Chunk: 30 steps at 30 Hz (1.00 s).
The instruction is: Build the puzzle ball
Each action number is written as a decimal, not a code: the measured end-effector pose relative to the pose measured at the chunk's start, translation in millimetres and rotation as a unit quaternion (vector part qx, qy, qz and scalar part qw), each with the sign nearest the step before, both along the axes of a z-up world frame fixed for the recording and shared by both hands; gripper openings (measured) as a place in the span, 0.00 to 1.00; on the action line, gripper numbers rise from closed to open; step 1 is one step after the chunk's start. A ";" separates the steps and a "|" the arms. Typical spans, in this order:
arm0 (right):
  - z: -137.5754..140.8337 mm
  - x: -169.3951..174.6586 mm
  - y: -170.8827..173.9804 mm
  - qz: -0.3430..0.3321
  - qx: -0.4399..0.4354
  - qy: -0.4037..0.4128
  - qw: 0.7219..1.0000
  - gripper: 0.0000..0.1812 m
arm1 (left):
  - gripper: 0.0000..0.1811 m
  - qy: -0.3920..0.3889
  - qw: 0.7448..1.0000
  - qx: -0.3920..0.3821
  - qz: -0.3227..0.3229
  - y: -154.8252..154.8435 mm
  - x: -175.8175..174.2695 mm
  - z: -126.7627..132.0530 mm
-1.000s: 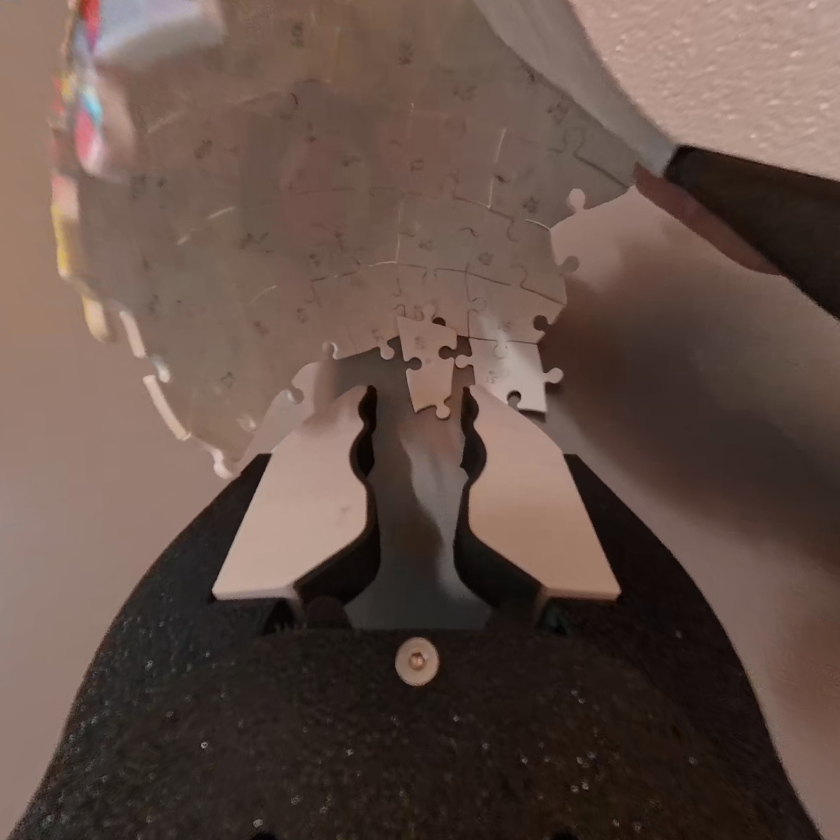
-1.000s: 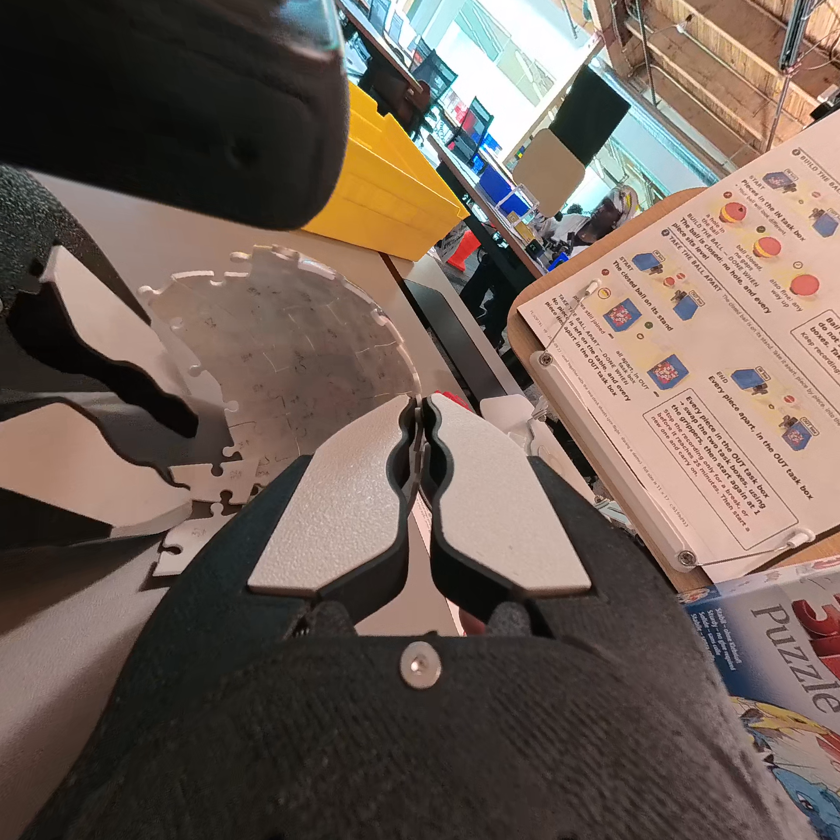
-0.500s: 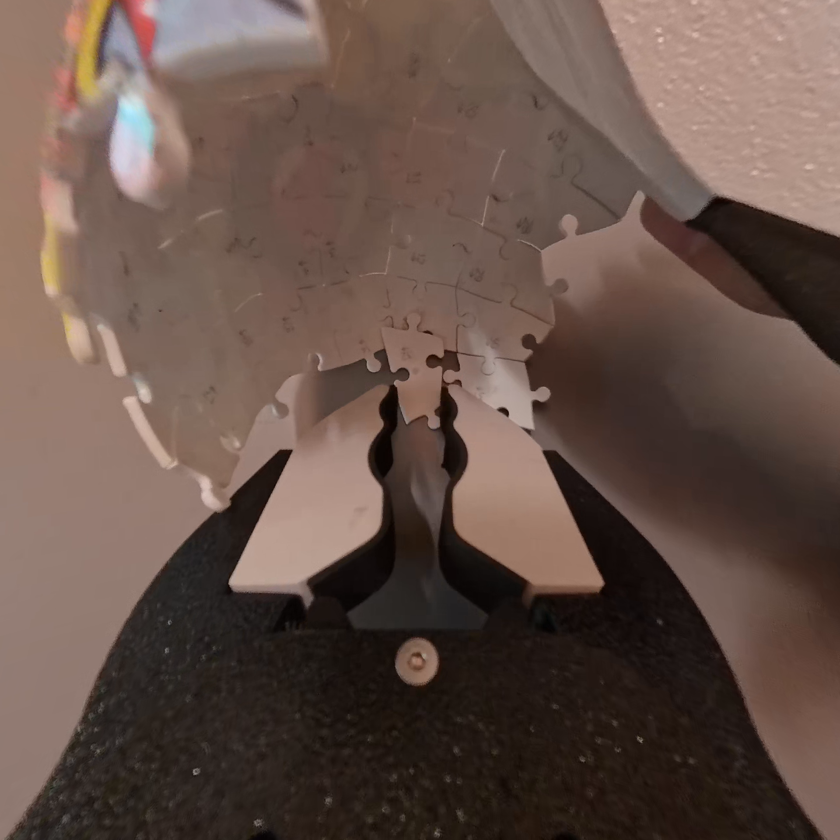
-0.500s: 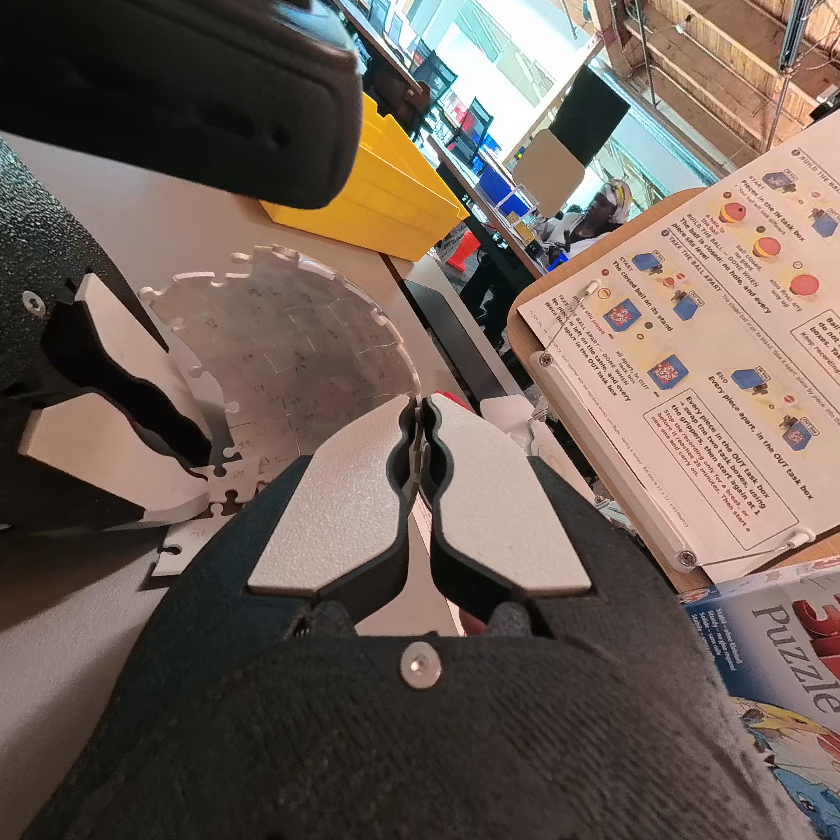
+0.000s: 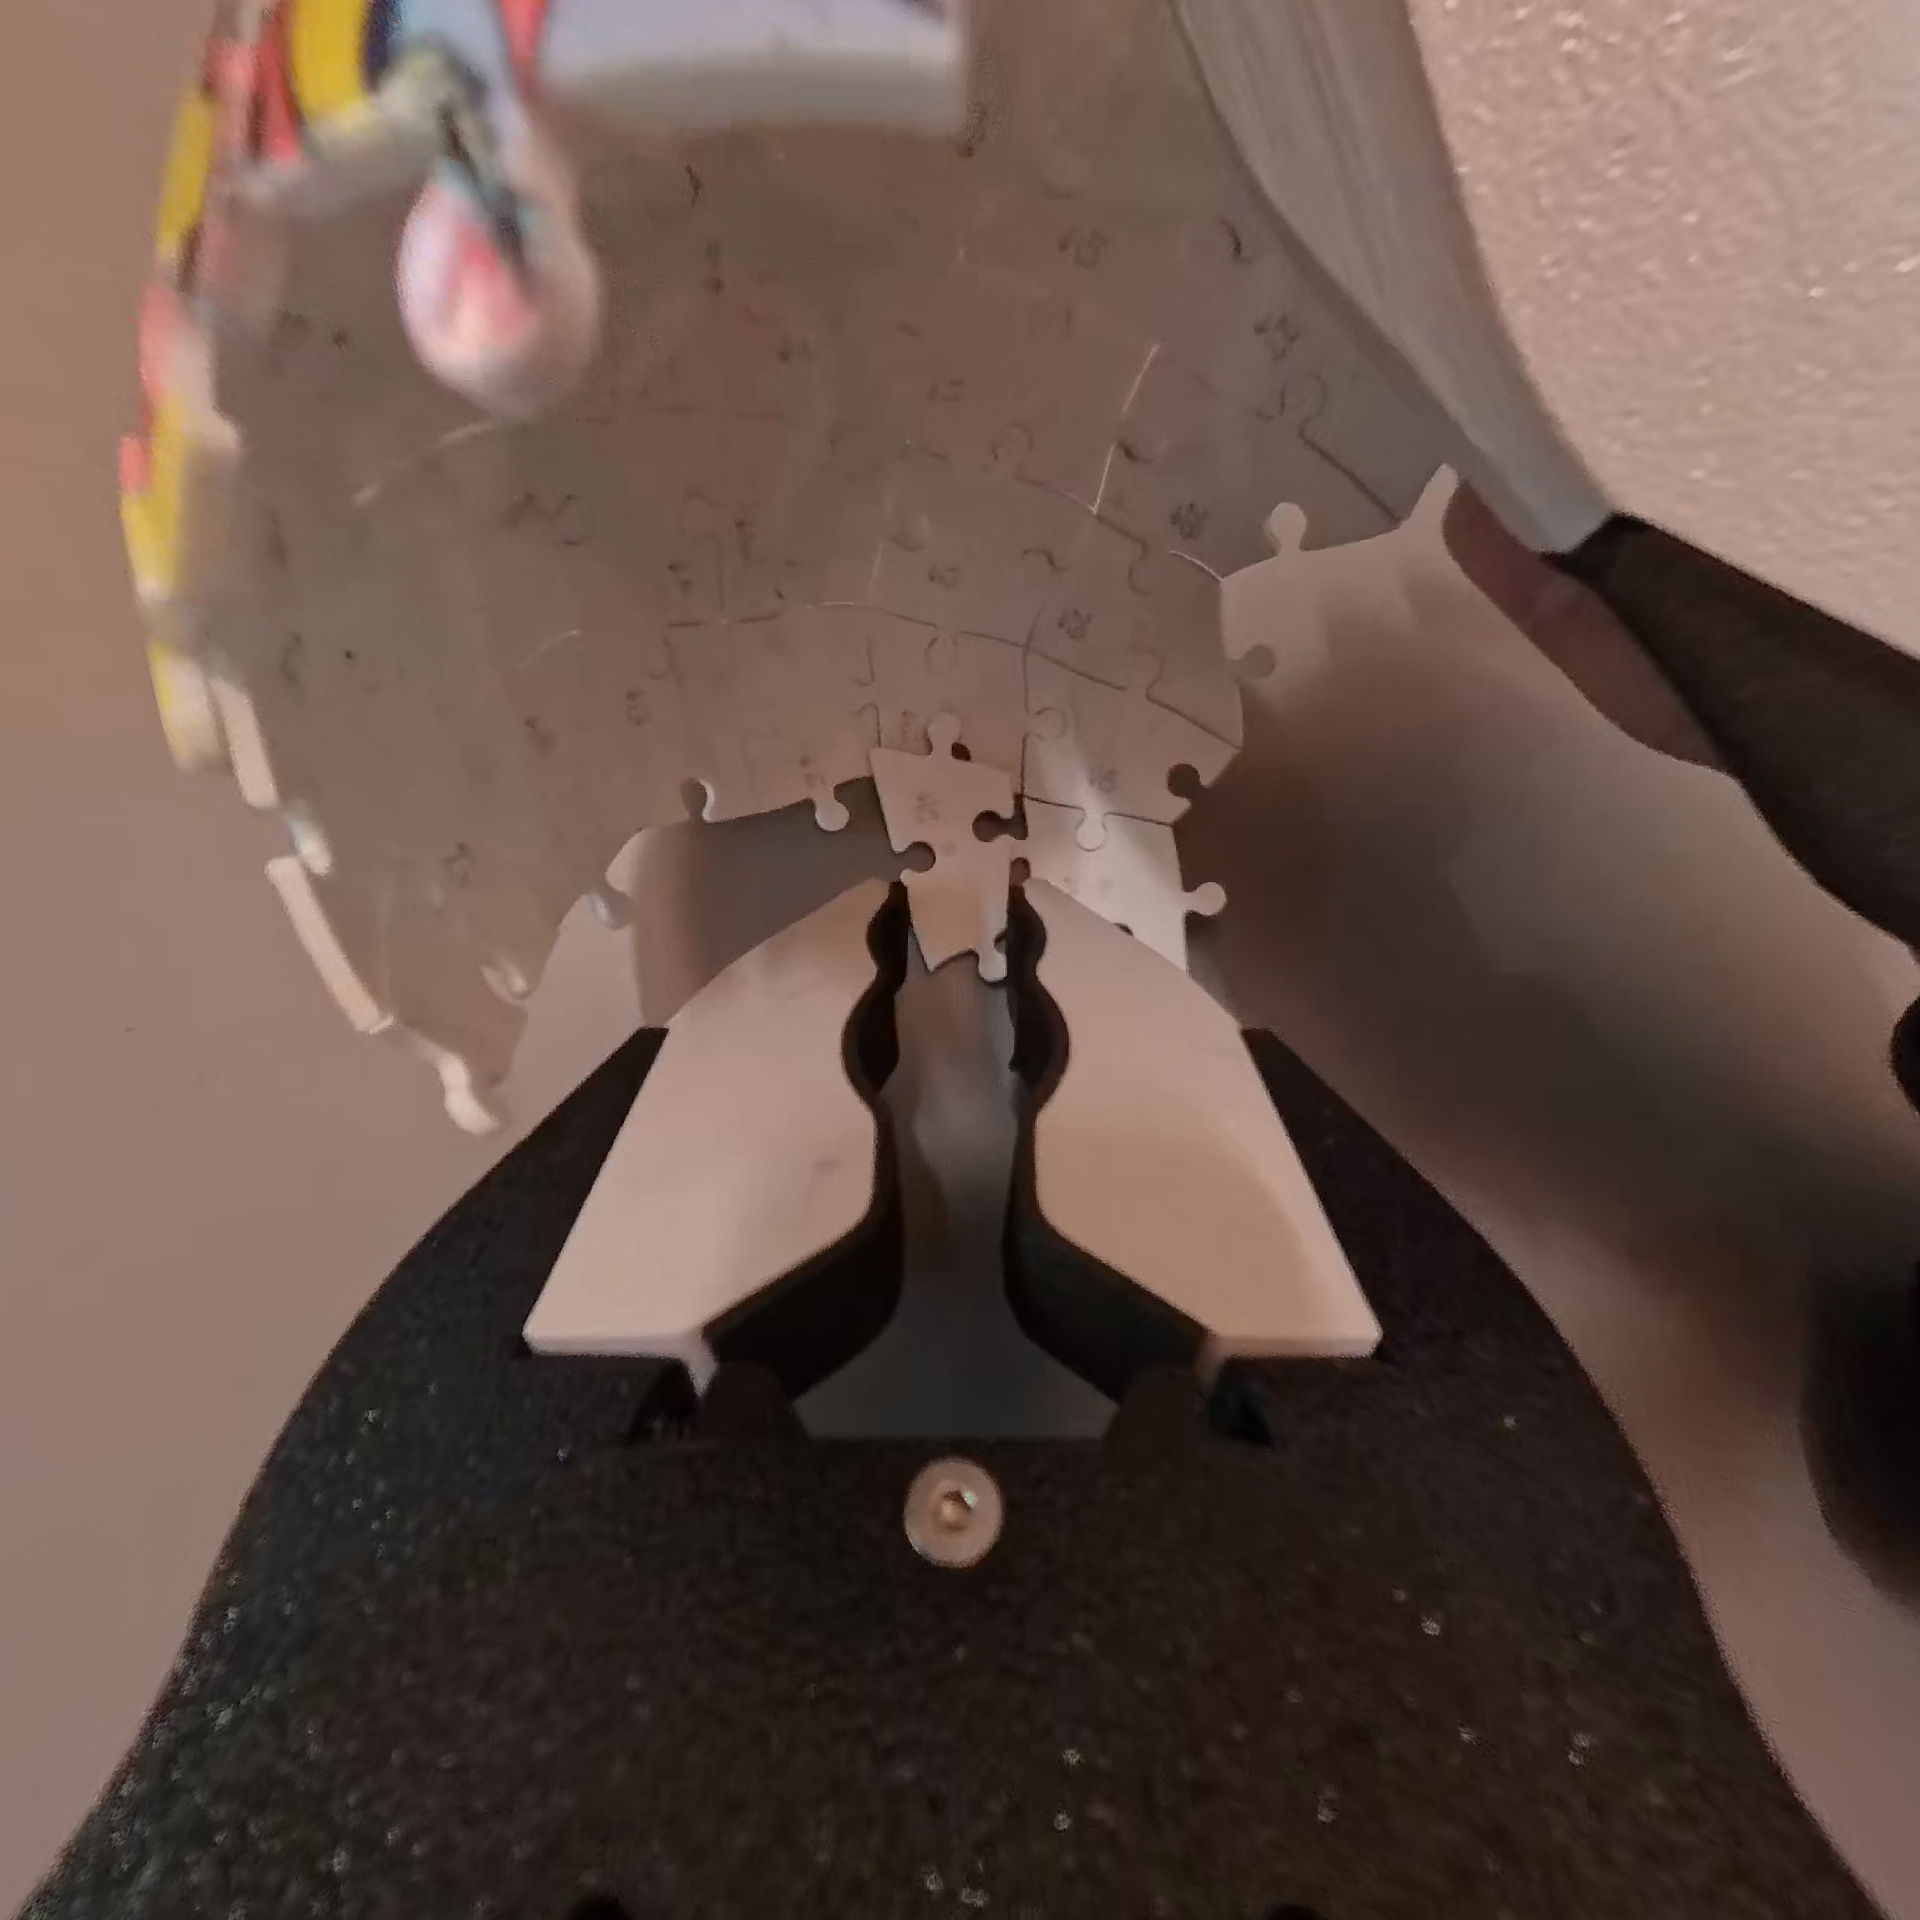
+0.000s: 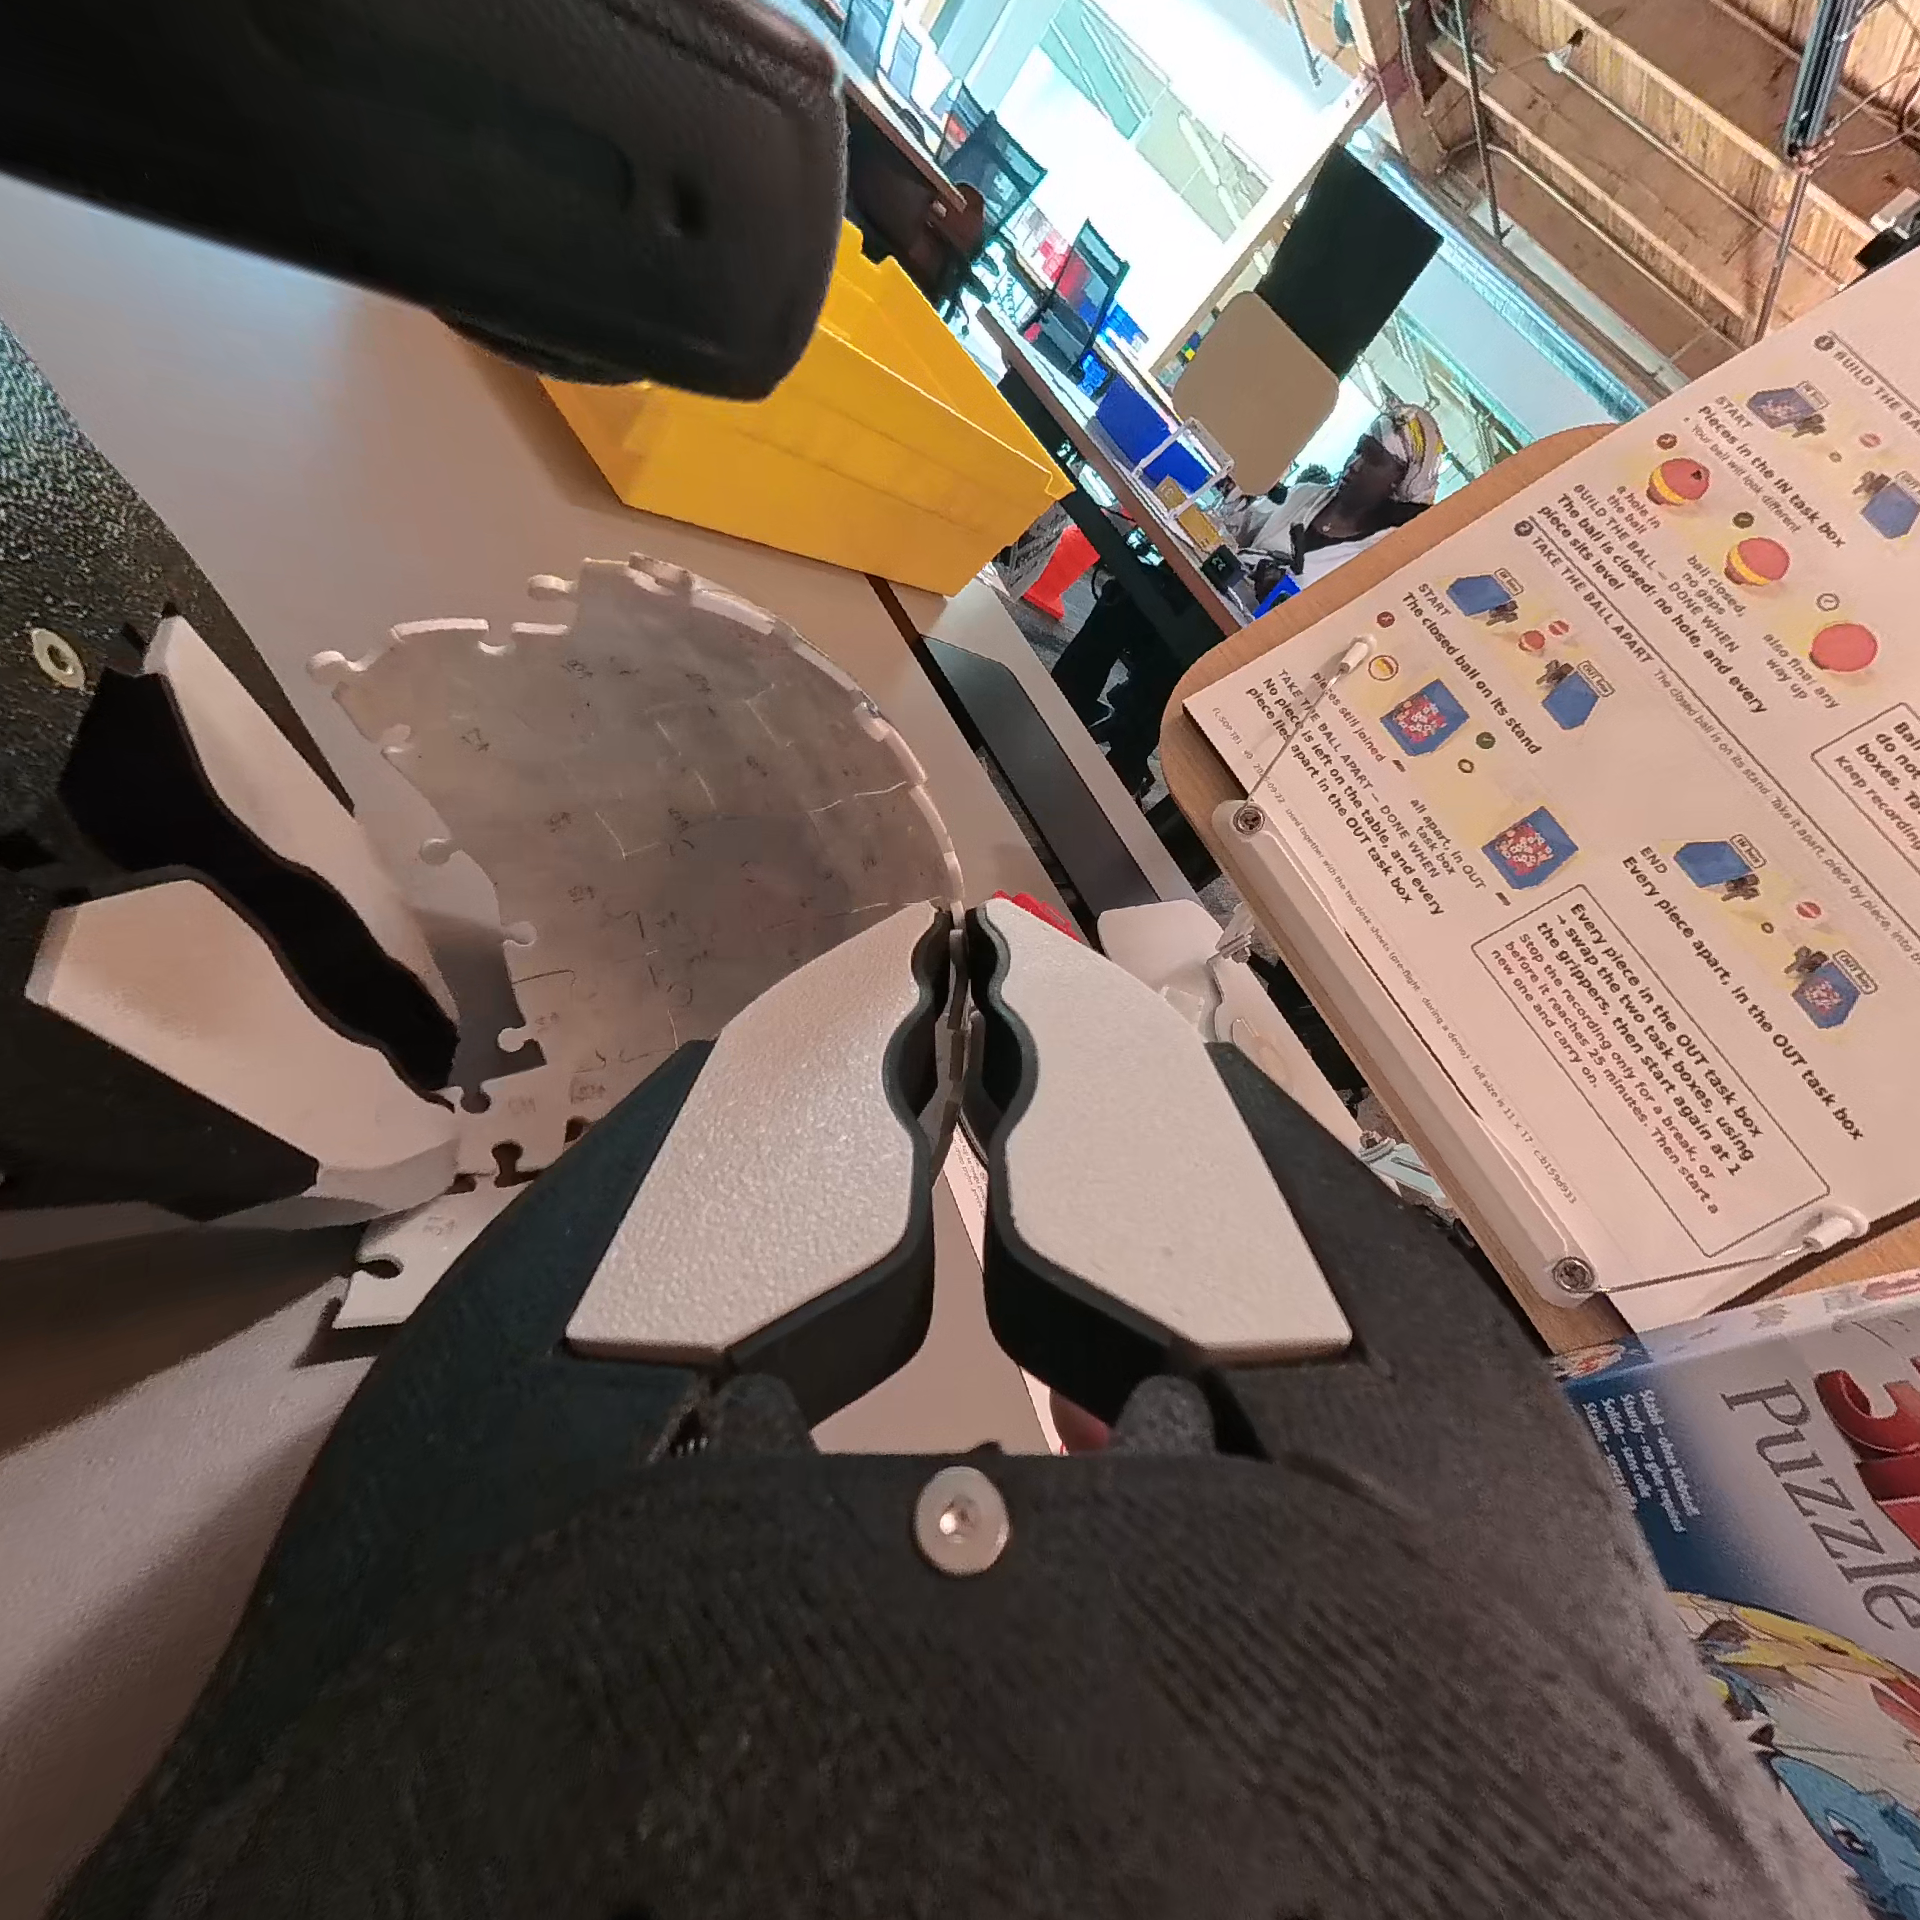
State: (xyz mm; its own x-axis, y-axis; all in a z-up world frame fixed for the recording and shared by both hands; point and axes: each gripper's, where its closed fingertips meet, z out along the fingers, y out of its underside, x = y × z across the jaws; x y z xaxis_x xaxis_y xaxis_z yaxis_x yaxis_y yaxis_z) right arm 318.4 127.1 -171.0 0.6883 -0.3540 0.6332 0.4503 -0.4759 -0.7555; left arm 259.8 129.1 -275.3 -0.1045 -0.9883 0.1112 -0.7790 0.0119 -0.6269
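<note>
My left gripper (image 5: 958, 925) clamps a loose puzzle piece (image 5: 951, 852) against the lower rim of the half-built puzzle ball (image 6: 665, 821). My right gripper (image 6: 961, 935) pinches that shell's edge. Pale tabletop (image 6: 312, 468) below; yellow bins (image 6: 831, 457), instruction sheet (image 6: 1621, 790), workshop desks behind.

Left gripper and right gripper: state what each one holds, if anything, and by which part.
The left gripper pinches a loose piece by its lower end. The right gripper is shut on the rim of the half-built ball.
</note>
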 end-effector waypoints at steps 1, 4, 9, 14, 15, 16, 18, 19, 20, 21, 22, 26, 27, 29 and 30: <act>0.0 -0.1 0.0 0.000 0.000 -0.001 1.000 0.02 | 0.10 0.001 1.000 0.005 0.001 1.2 -0.2 -0.1; 0.1 -0.3 0.1 0.000 0.000 -0.001 1.000 0.02 | 0.10 0.000 1.000 0.009 -0.003 0.4 -0.7 -0.2; 0.0 -0.1 0.0 0.000 0.000 -0.001 1.000 0.02 | 0.10 0.006 1.000 0.021 -0.015 0.3 -2.9 -0.5; 0.0 -0.2 0.1 0.000 -0.001 -0.001 1.000 0.02 | 0.10 0.007 0.999 0.030 -0.028 0.2 -2.7 -0.8; 0.0 -0.2 0.1 0.000 -0.001 -0.001 1.000 0.02 | 0.10 0.008 0.999 0.031 -0.030 0.2 -2.7 -0.9; 0.0 -0.2 0.1 0.000 -0.001 -0.001 1.000 0.02 | 0.10 0.009 0.999 0.032 -0.033 0.3 -3.1 -0.9; 0.1 -0.3 0.2 0.000 -0.001 -0.001 1.000 0.02 | 0.10 0.013 0.999 0.033 -0.039 0.2 -4.4 -0.9; 0.2 -0.3 0.2 0.001 -0.001 -0.001 1.000 0.02 | 0.10 0.015 0.998 0.033 -0.042 0.0 -4.9 -0.9; 0.1 -0.4 0.2 0.001 -0.001 -0.001 1.000 0.02 | 0.10 0.016 0.998 0.034 -0.044 0.0 -5.2 -0.9; 0.1 -0.3 0.3 0.000 -0.001 -0.002 1.000 0.02 | 0.10 0.017 0.998 0.034 -0.045 -0.1 -5.3 -0.9; 0.1 -0.4 0.4 0.000 -0.001 -0.001 1.000 0.02 | 0.10 0.017 0.998 0.034 -0.046 -0.2 -5.0 -1.0; 0.0 -0.5 0.4 0.001 -0.001 -0.001 1.000 0.02 | 0.10 0.015 0.998 0.036 -0.047 -0.2 -4.0 -1.0; 0.1 -0.5 0.4 0.001 -0.002 -0.002 1.000 0.02 | 0.10 0.014 0.998 0.036 -0.048 -0.3 -4.1 -1.0; 0.0 -0.3 0.3 0.000 -0.002 -0.002 1.000 0.02 | 0.11 0.013 0.998 0.036 -0.050 -0.1 -4.1 -0.8; -0.1 -0.2 0.2 0.000 -0.001 -0.001 1.000 0.02 | 0.11 0.012 0.998 0.035 -0.051 0.1 -4.2 -0.7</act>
State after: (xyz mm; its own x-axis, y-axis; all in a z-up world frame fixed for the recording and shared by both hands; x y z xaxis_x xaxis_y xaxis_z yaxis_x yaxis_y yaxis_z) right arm 318.2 127.2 -171.2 0.6866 -0.3524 0.6359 0.4521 -0.4780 -0.7531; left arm 255.6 129.2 -276.0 -0.2033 -0.9781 0.0454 -0.7865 0.1355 -0.6025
